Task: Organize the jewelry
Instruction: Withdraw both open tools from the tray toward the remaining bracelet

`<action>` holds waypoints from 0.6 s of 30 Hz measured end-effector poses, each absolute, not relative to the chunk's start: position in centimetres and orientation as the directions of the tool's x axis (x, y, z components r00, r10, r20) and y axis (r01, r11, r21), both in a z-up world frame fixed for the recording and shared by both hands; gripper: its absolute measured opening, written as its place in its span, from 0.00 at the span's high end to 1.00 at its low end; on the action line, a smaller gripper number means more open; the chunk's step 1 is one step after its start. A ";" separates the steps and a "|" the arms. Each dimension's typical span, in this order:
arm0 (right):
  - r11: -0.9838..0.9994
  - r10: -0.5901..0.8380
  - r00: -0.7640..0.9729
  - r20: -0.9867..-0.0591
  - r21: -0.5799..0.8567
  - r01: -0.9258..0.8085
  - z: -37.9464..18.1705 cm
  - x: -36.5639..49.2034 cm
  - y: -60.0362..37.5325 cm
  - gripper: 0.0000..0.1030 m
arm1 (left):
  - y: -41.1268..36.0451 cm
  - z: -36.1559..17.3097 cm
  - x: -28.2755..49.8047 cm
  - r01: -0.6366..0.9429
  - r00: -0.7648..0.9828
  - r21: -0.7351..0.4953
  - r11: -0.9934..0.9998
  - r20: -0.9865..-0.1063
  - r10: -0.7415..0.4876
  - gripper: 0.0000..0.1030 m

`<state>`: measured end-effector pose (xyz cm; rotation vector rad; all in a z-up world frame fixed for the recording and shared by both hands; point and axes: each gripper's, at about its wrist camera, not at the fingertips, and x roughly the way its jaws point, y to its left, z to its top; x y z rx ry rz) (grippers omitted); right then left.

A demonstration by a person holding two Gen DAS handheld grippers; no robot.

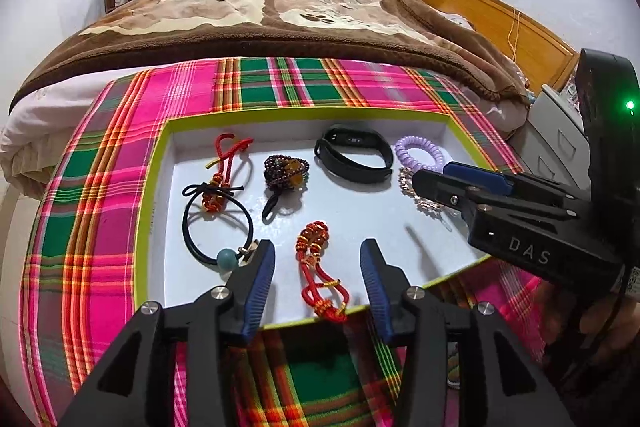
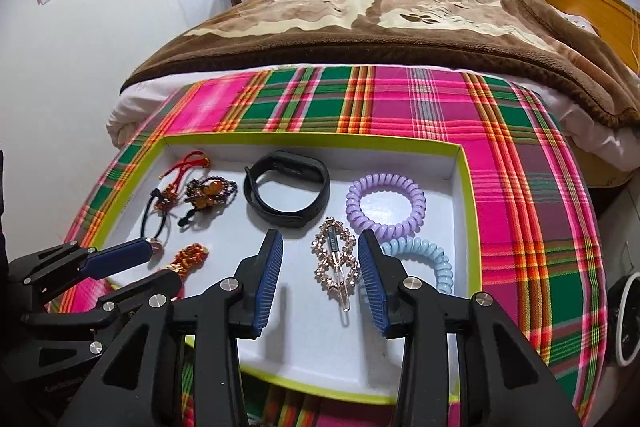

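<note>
Right gripper (image 2: 320,267) is hovering with jaws spread wide over the white tray (image 2: 320,347) — rose-gold hair clip (image 2: 335,263) is lying between its fingers, untouched. Purple spiral hair tie (image 2: 386,203) and blue spiral hair tie (image 2: 430,261) are resting just right; black fitness band (image 2: 288,193) is sitting behind.

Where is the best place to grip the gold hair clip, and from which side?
Grip the gold hair clip across its narrow middle, coming from above. It lies flat and lengthwise between the open right gripper jaws, so they probably close on its two long sides.
</note>
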<state>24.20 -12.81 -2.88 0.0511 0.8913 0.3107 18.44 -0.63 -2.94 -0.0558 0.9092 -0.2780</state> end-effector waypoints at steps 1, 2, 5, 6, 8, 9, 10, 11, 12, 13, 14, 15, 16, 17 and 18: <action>0.953 0.291 0.591 -0.752 0.175 -0.246 -2.6 23.9 -12.9 0.61 | -0.6 -2.8 18.2 0.211 0.585 -0.164 0.964 -0.769 -0.259 0.54; 0.952 0.295 0.596 -0.747 0.178 -0.248 -2.4 23.6 -13.0 0.61 | -0.5 -2.5 17.9 0.209 0.592 -0.158 0.965 -0.765 -0.254 0.53; 0.951 0.301 0.607 -0.735 0.182 -0.252 -1.7 22.8 -13.1 0.61 | -0.5 -1.7 16.9 0.202 0.612 -0.145 0.969 -0.753 -0.241 0.51; 0.949 0.306 0.611 -0.730 0.186 -0.254 -1.4 22.4 -13.1 0.60 | -0.4 -1.4 16.5 0.200 0.620 -0.141 0.970 -0.748 -0.236 0.50; 0.947 0.316 0.620 -0.719 0.193 -0.259 -0.9 21.6 -13.4 0.60 | -0.1 -0.9 15.8 0.194 0.634 -0.144 0.970 -0.737 -0.236 0.50; 0.945 0.320 0.625 -0.711 0.196 -0.262 -0.5 21.1 -13.6 0.60 | 0.0 -0.6 15.4 0.194 0.639 -0.149 0.970 -0.730 -0.240 0.49; 0.943 0.325 0.629 -0.706 0.198 -0.266 -0.3 20.7 -13.6 0.60 | 0.3 -0.5 15.1 0.192 0.643 -0.155 0.969 -0.726 -0.243 0.49; 0.942 0.328 0.630 -0.703 0.198 -0.270 -0.2 20.4 -13.7 0.60 | 0.4 -0.3 14.7 0.185 0.647 -0.158 0.970 -0.723 -0.242 0.48; 0.942 0.329 0.632 -0.702 0.196 -0.273 0.0 19.8 -13.8 0.59 | 0.6 -0.2 14.4 0.180 0.650 -0.160 0.971 -0.721 -0.240 0.48; 0.941 0.331 0.633 -0.700 0.195 -0.277 0.1 19.5 -13.9 0.59 | 0.9 -0.2 14.1 0.174 0.653 -0.167 0.971 -0.719 -0.240 0.48; 0.940 0.332 0.635 -0.698 0.193 -0.280 0.3 19.0 -14.0 0.59 | 1.1 -0.1 13.8 0.169 0.656 -0.172 0.971 -0.715 -0.241 0.48; 0.940 0.335 0.637 -0.694 0.194 -0.282 0.4 18.5 -14.1 0.57 | 1.2 0.0 13.5 0.168 0.658 -0.175 0.970 -0.713 -0.242 0.48; 0.938 0.341 0.638 -0.691 0.199 -0.285 0.4 18.1 -14.2 0.56 | 1.4 0.1 13.2 0.168 0.661 -0.180 0.969 -0.709 -0.247 0.48; 0.936 0.345 0.635 -0.692 0.203 -0.287 0.3 17.7 -14.3 0.55 | 1.5 0.1 12.8 0.168 0.663 -0.186 0.968 -0.706 -0.251 0.48; 0.935 0.348 0.631 -0.694 0.206 -0.288 0.2 17.4 -14.4 0.55 | 1.7 0.1 12.5 0.167 0.664 -0.189 0.968 -0.704 -0.252 0.48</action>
